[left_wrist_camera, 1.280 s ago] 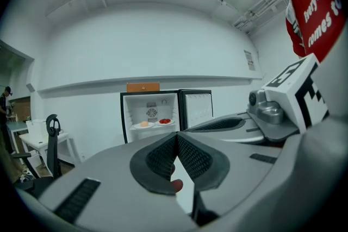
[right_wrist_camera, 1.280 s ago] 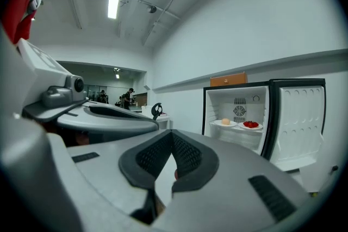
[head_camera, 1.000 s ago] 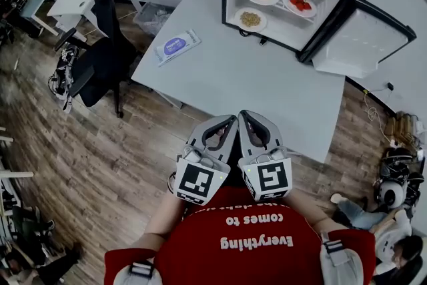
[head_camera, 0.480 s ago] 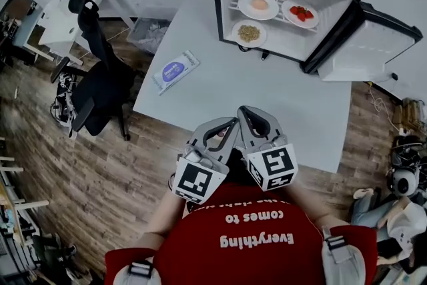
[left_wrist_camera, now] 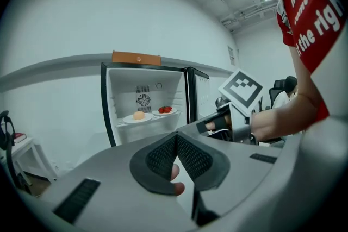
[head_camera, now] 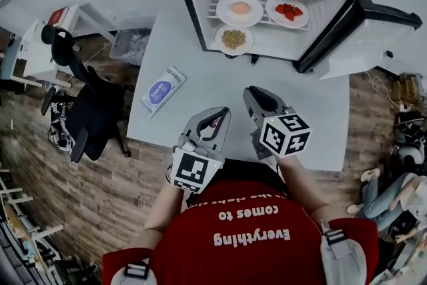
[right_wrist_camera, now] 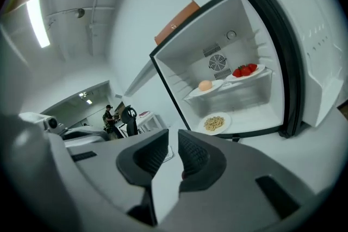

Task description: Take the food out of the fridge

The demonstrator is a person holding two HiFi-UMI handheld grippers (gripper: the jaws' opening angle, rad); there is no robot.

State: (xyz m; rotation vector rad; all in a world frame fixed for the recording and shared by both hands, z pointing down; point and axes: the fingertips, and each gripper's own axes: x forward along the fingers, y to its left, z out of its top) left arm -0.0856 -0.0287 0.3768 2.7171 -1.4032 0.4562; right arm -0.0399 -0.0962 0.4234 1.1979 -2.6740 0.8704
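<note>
A packet (head_camera: 162, 90) lies on the table (head_camera: 200, 77) to my left, with a chair (head_camera: 93, 113) beside that edge. The fridge (head_camera: 199, 0) stands at the far end, its door (head_camera: 367, 43) swung right, and tabletop lies between it and me. Both grippers sit side by side near my chest, pointing at it. My left gripper (head_camera: 219, 115) is clenched on nothing. My right gripper (head_camera: 253, 93) has just been parting its jaws a crack, with nothing between. On the shelf (head_camera: 265, 17) sit plates of round food (head_camera: 241, 7) and red food (head_camera: 288, 10). Grains (head_camera: 233, 39) sit below.
</note>
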